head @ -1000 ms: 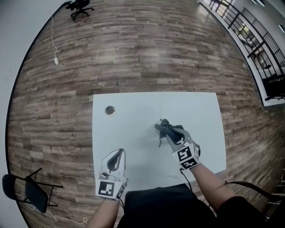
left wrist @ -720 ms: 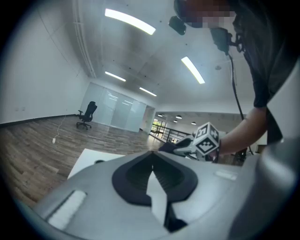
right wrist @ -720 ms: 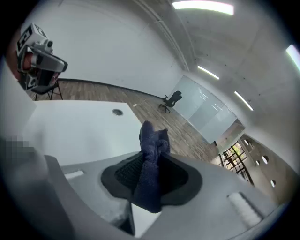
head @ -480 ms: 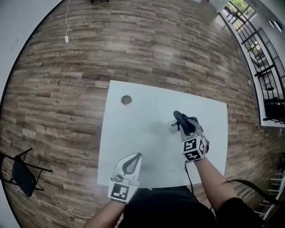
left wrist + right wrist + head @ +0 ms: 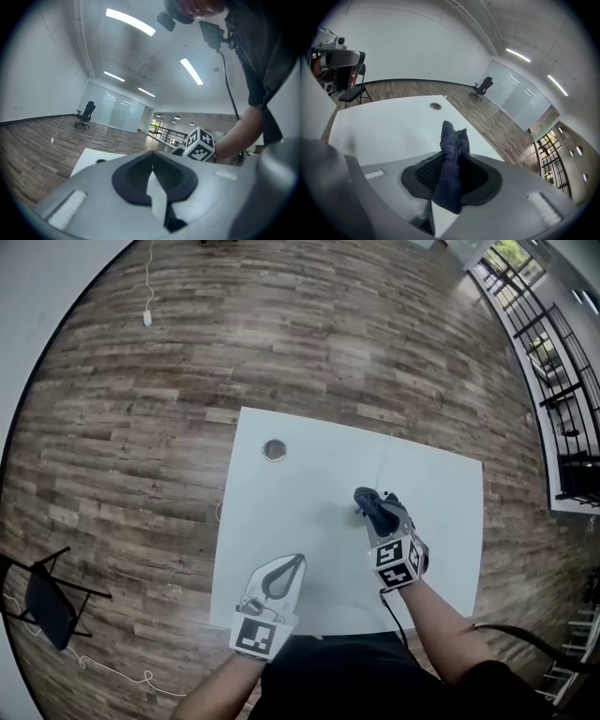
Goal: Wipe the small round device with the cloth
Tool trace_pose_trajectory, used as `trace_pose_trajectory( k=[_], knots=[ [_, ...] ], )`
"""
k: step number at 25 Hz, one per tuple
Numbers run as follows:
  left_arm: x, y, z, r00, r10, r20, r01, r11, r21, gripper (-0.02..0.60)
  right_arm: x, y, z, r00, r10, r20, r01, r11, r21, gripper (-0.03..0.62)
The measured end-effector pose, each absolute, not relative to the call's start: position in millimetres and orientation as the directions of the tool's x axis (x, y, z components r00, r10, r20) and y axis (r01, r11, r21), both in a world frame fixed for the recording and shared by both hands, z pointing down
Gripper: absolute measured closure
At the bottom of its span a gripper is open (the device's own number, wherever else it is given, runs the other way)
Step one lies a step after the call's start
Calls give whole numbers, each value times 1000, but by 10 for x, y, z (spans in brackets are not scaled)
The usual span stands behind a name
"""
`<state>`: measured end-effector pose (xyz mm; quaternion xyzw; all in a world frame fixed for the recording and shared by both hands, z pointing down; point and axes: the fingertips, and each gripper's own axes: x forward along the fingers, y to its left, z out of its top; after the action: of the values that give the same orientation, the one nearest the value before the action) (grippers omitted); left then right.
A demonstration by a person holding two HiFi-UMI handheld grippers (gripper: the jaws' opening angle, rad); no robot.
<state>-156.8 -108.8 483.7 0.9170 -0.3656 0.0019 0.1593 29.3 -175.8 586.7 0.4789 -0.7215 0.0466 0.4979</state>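
My right gripper (image 5: 368, 505) is shut on a dark blue cloth (image 5: 373, 503), which it holds low over the middle-right of the white table (image 5: 309, 493). In the right gripper view the cloth (image 5: 451, 154) stands bunched up between the jaws of the right gripper (image 5: 452, 161). The small round device does not show; the cloth covers the spot where it lay. A thin white cable (image 5: 382, 461) runs from the far edge toward the cloth. My left gripper (image 5: 296, 562) hovers at the near edge, shut and empty, and its jaws meet in the left gripper view (image 5: 152, 164).
A round grey grommet (image 5: 274, 449) sits in the table's far-left part and also shows in the right gripper view (image 5: 435, 106). Wooden floor surrounds the table. A black chair (image 5: 47, 601) stands at the left, and railings (image 5: 562, 362) run at the far right.
The right gripper has sunk with the cloth and shifted slightly left, covering the small white object that showed beside it half a second ago. The left gripper has barely moved.
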Motion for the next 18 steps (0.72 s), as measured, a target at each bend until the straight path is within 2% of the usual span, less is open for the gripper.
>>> trace_pose_trajectory(
  k=[8,15,18],
  knots=[
    [-1587,-1061,4960,727,-665,171,-684,-682,260,575,259,-1592,6154,-84,-594,800,-759,558,336,485],
    [-1690,-909,5085,700,-673,236,-713,-653,253,575,535,-1348,6777,-142,-496,856,-911,405,83,485],
    [-1690,-893,5118,689,-681,246,-724,-641,253,575,260,-1323,6520,-264,-547,795,-854,516,72,485]
  ],
)
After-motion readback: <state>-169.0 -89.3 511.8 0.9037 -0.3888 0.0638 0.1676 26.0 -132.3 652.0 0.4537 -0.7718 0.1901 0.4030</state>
